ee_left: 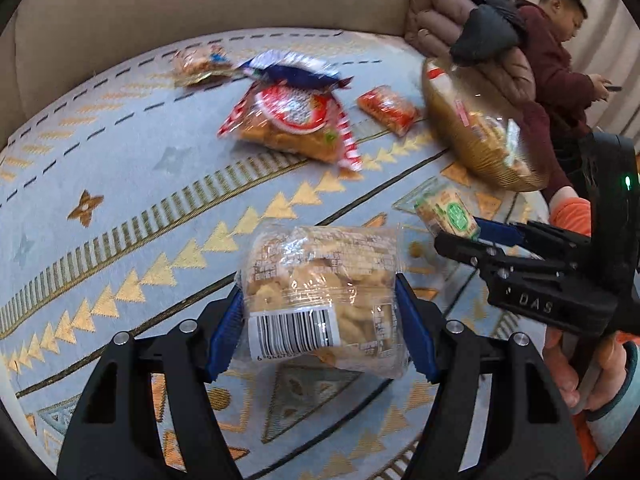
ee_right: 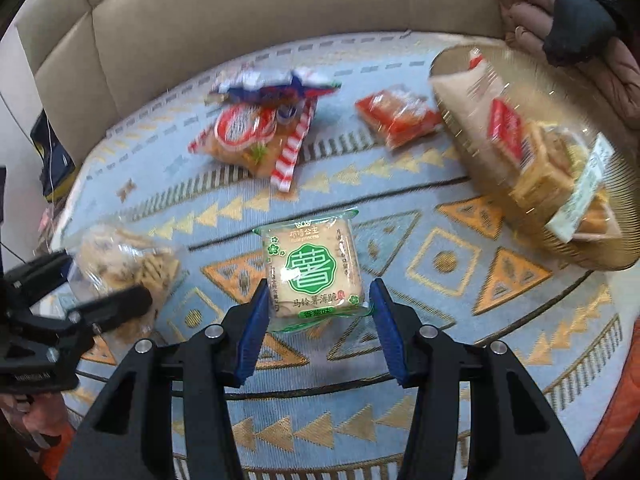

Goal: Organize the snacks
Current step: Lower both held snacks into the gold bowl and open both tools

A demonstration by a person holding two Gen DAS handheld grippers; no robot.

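Observation:
My left gripper is shut on a clear packet of ring-shaped biscuits with a barcode label, both blue pads pressing its sides. The same packet and left gripper show at the left of the right wrist view. My right gripper is open. A square green-label crisp packet lies flat on the patterned blue cloth between its fingers, with small gaps at the pads. The left wrist view catches the right gripper at that green packet. A golden wire basket holding several snack packs stands at the right.
Beyond the grippers lie a red-and-white striped bag, a blue-and-white bag, a small red packet and a small packet at the far edge. Folded jackets and a seated person are behind the basket.

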